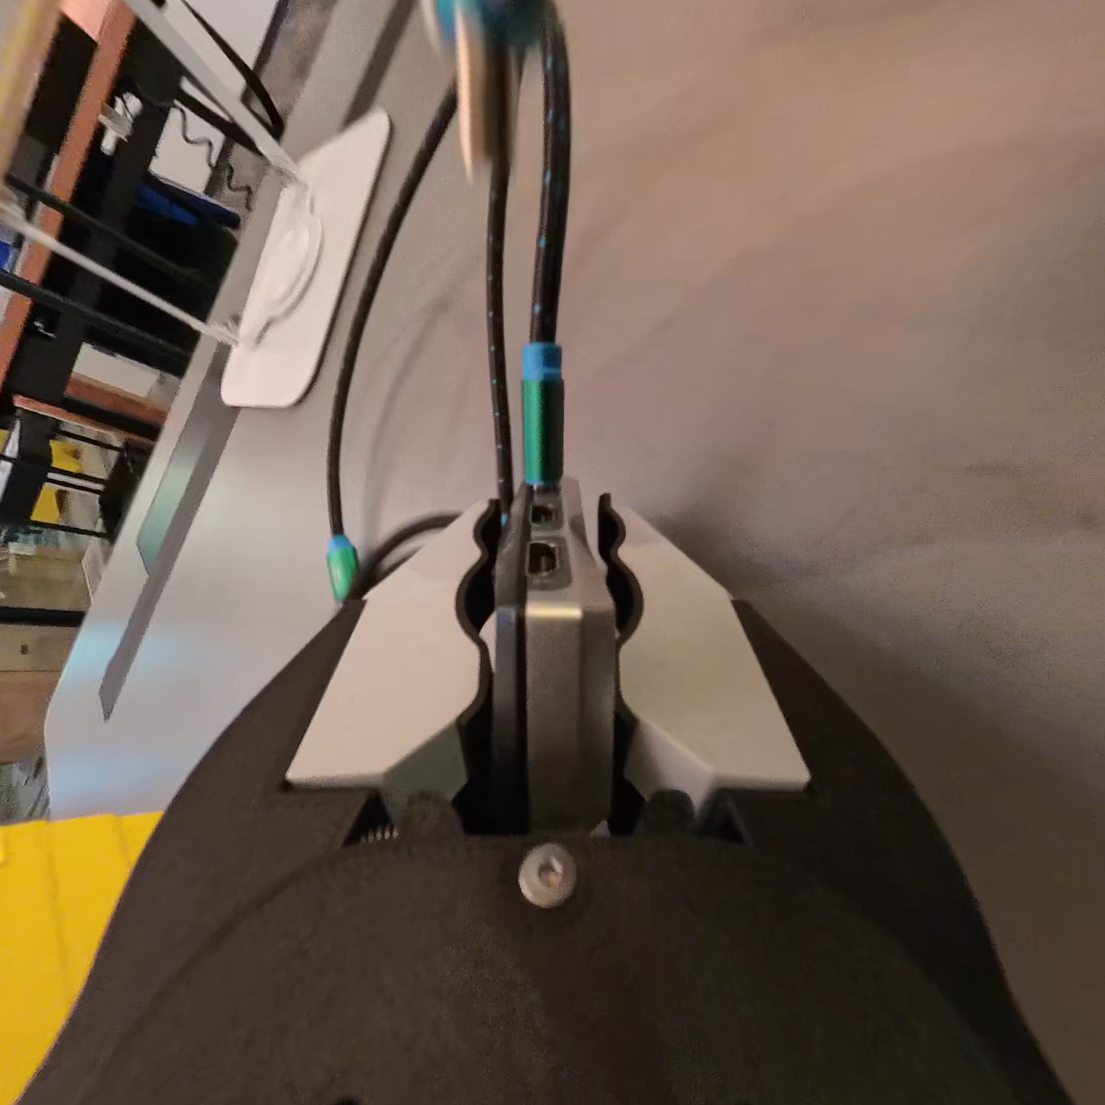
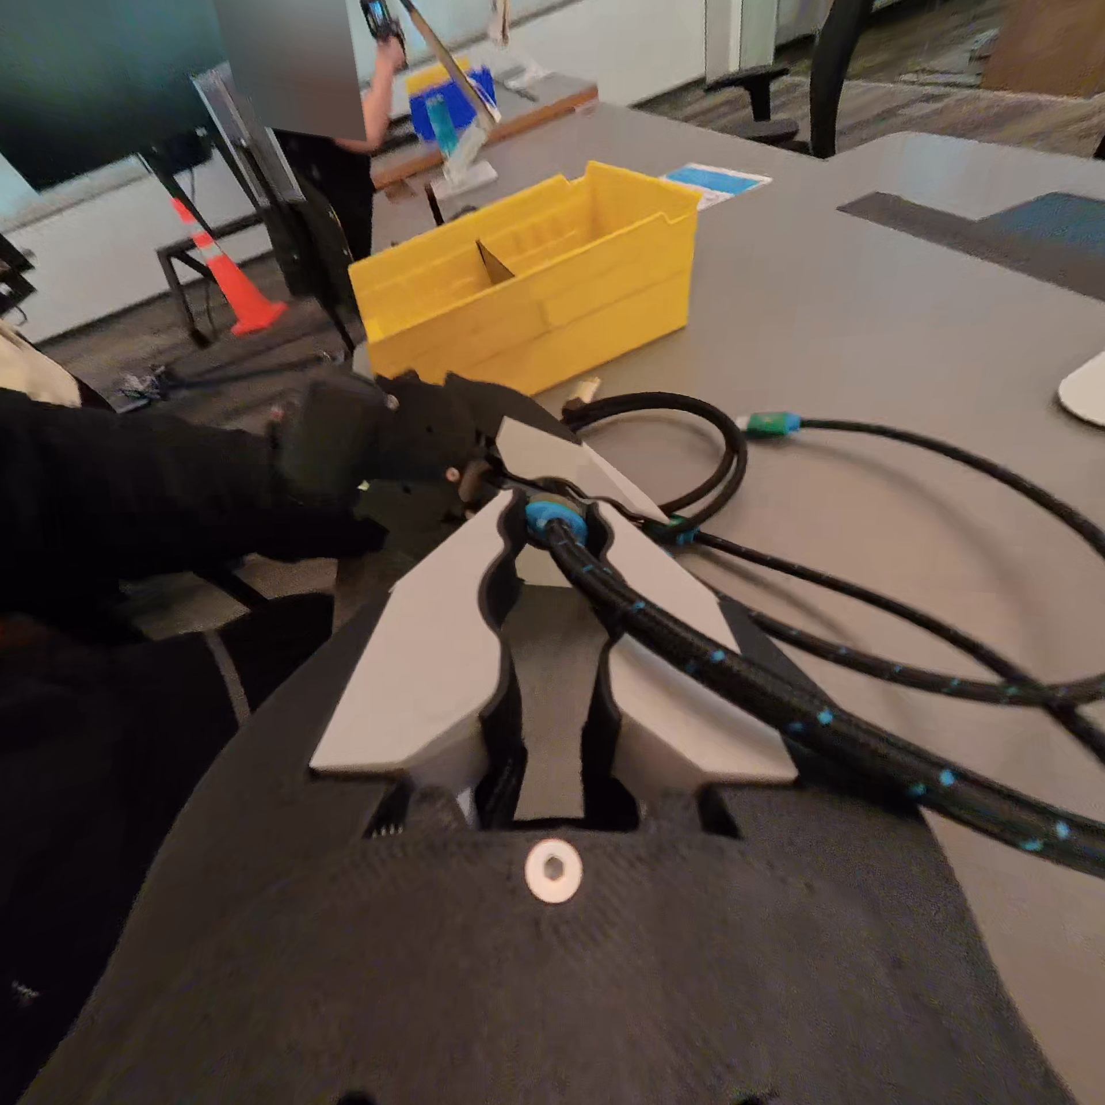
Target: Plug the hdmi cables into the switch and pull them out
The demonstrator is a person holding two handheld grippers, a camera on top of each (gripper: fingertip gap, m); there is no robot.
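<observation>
In the left wrist view my left gripper (image 1: 550, 508) is shut on the grey HDMI switch (image 1: 565, 658), held on edge. A green plug with a blue collar (image 1: 541, 418) sits in its far port; two nearer ports (image 1: 544, 559) are empty. Another green plug (image 1: 341, 568) lies on the table at left. In the right wrist view my right gripper (image 2: 553, 514) is shut on the blue-collared end of a braided HDMI cable (image 2: 747, 687), close beside the left gripper (image 2: 418, 442). The plugged-in plug (image 2: 675, 529) shows at the left gripper's tip. A loose green plug (image 2: 768, 423) lies further off.
A yellow bin (image 2: 526, 287) stands on the grey table (image 2: 867, 311) behind the cables. A gold-tipped plug (image 2: 583, 391) lies by it. A white monitor base (image 1: 305, 269) stands at left. A person, an orange cone (image 2: 239, 281) and office chairs are beyond the table. The tips of one gripper are about 11 cm away from the tips of the other.
</observation>
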